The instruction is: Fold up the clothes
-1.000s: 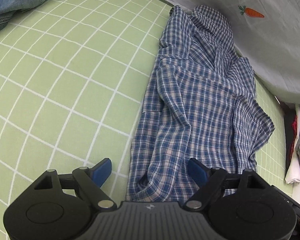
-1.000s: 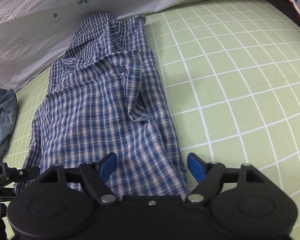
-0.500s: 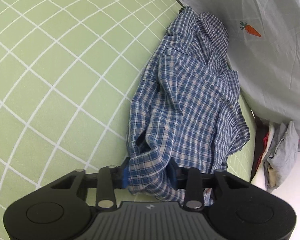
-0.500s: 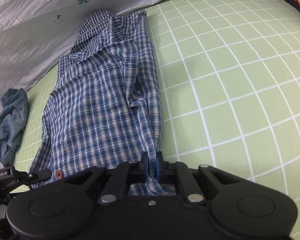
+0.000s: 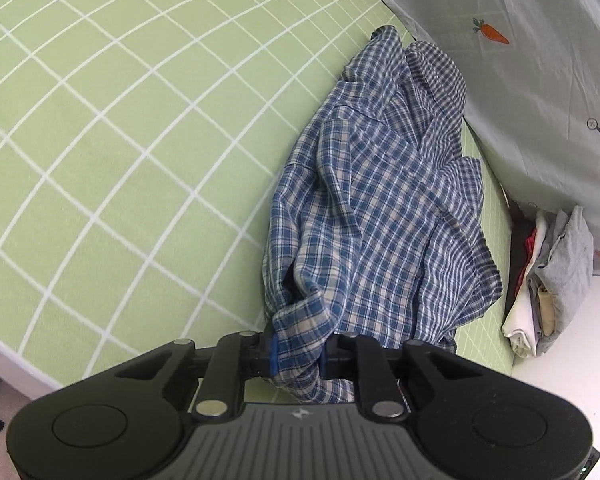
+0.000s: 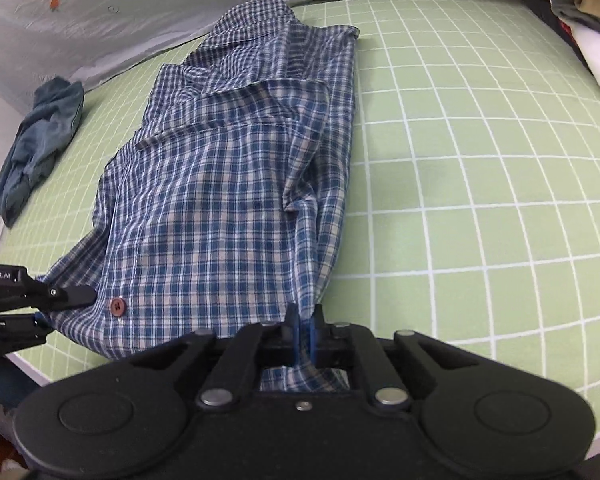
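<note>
Blue plaid shirt [image 6: 228, 184] lies lengthwise on the green grid bed sheet [image 5: 100, 152]. Left gripper [image 5: 298, 350] is closing on a bunched hem corner; right gripper [image 6: 304, 334] is pinching the other hem corner. Step: hem grasped. Next likely: lift both corners evenly toward the collar.

My black tongs with blue pads [image 5: 273, 354] grip a blue-and-white plaid shirt [image 6: 228, 184] (one reddish-brown button [image 6: 117, 305]) on a light-green sheet [image 5: 120, 140] with white grid lines; far behind, a grey carrot-print cover [image 5: 540, 80].
</note>
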`<move>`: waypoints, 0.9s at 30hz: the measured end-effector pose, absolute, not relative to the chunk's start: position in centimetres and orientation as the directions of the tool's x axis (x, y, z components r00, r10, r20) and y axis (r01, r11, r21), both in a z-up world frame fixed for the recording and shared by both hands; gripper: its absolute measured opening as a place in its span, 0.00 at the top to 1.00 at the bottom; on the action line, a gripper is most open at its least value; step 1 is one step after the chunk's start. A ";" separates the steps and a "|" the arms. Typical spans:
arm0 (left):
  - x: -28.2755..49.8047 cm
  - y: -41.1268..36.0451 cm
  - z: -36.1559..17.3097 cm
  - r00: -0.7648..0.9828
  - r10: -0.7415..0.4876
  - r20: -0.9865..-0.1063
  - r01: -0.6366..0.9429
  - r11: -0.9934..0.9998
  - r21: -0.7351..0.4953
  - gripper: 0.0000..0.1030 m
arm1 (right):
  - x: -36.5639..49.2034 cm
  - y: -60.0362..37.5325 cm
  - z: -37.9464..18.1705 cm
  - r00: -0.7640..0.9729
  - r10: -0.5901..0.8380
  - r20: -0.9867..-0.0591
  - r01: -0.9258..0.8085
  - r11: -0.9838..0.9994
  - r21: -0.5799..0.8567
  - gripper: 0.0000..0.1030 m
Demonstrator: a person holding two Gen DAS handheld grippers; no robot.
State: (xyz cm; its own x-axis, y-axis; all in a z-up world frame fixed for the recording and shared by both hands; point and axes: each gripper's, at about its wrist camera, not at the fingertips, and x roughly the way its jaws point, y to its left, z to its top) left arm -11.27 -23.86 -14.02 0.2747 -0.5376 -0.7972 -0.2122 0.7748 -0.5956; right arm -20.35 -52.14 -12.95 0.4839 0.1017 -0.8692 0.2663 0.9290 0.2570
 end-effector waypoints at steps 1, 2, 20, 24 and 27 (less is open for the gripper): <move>-11.9 -24.0 -14.1 0.279 -0.531 -0.800 -0.217 0.777 -0.592 0.82 | -20.6 -52.1 -13.0 0.481 0.100 -0.871 0.257 0.934 0.249 0.94; -12.4 -24.1 -14.1 0.287 -0.527 -0.800 -0.228 0.774 -0.591 0.82 | -20.7 -52.2 -13.1 0.477 0.101 -0.873 0.253 0.936 0.247 0.93; -14.4 -25.4 -14.1 0.349 -0.443 -0.826 -0.269 0.797 -0.541 0.82 | -20.2 -54.8 -14.7 0.476 0.250 -0.843 0.256 0.878 0.405 0.60; -14.1 -25.2 -14.3 0.331 -0.467 -0.820 -0.271 0.786 -0.556 0.84 | -20.2 -54.5 -14.3 0.484 0.277 -0.830 0.222 0.879 0.423 0.95; -14.3 -24.6 -13.3 0.304 -0.523 -0.797 -0.278 0.751 -0.599 0.87 | -20.6 -55.0 -12.5 0.489 0.296 -0.820 0.190 0.882 0.431 0.96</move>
